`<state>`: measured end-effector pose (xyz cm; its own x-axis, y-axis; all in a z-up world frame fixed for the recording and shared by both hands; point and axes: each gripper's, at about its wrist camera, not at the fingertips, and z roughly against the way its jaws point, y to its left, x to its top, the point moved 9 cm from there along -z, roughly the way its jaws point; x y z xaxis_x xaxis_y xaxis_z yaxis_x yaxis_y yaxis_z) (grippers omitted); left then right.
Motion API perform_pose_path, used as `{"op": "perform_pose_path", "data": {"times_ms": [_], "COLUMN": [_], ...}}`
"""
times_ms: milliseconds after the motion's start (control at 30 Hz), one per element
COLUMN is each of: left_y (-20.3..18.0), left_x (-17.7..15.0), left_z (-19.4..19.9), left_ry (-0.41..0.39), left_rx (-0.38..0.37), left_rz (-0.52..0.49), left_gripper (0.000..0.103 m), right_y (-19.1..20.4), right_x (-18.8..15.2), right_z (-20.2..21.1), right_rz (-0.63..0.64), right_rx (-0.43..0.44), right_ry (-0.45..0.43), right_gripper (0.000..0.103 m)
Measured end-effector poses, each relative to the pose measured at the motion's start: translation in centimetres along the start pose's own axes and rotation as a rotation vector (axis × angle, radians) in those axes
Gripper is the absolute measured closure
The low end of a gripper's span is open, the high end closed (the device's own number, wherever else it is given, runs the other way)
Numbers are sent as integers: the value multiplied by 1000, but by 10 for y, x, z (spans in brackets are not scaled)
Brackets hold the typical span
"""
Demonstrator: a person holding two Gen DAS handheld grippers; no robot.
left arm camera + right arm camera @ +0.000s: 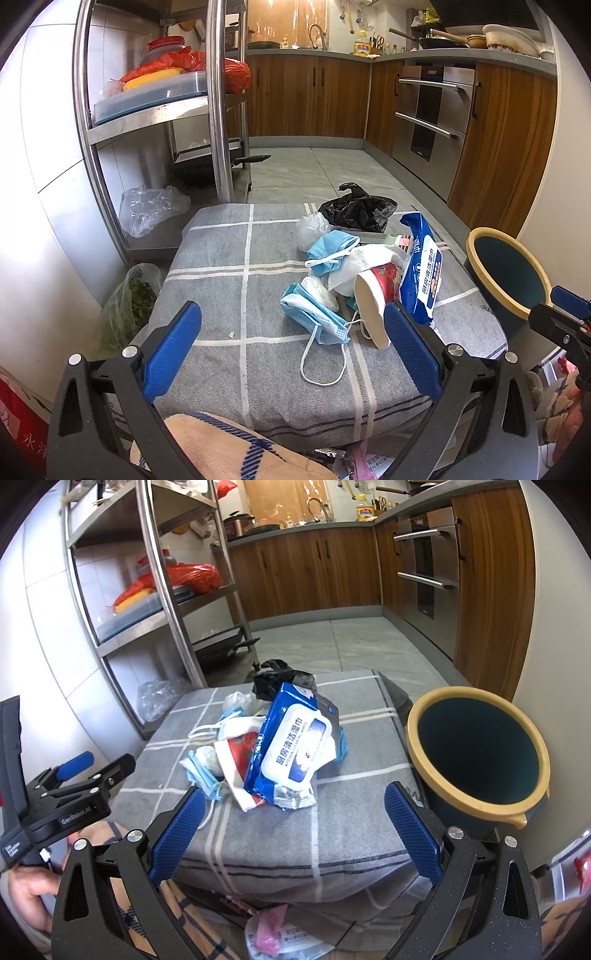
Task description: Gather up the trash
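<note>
Both the left gripper (pixel 293 341) and right gripper (pixel 295 821) hang released before the tangled trash pile (pixel 266 746); mask loops (pixel 325 354) may snag and drag neighbours past the bin (pixel 476 753).

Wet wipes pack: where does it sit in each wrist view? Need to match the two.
Left wrist: wet wipes pack right of centre, at the right edge of the trash pile, beside the paper cup.
Right wrist: pack near centre, lid facing the camera, on top of the pile.
Shared landmark: the yellow-rimmed bin, to the pack's right in both.
</note>
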<state>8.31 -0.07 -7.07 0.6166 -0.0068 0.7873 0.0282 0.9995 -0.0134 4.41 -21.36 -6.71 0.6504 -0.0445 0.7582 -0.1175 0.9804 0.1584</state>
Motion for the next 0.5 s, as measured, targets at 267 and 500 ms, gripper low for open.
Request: {"op": "perform_pose_path", "data": {"times_ms": [267,500], "left_y": [0,0], "left_x": [1,2], "left_z": [0,0], "left_ry": [-2,-3], "left_rx": [-1,-1], "left_rz": [3,3], "left_gripper": [6,6], "right_y": [-3,-5], "right_x": [0,1], "right_z": [1,4], "right_rz": [-3,-7], "right_rx": [-2,-6], "right_ry": [0,-4], "right_gripper": [6,6]}}
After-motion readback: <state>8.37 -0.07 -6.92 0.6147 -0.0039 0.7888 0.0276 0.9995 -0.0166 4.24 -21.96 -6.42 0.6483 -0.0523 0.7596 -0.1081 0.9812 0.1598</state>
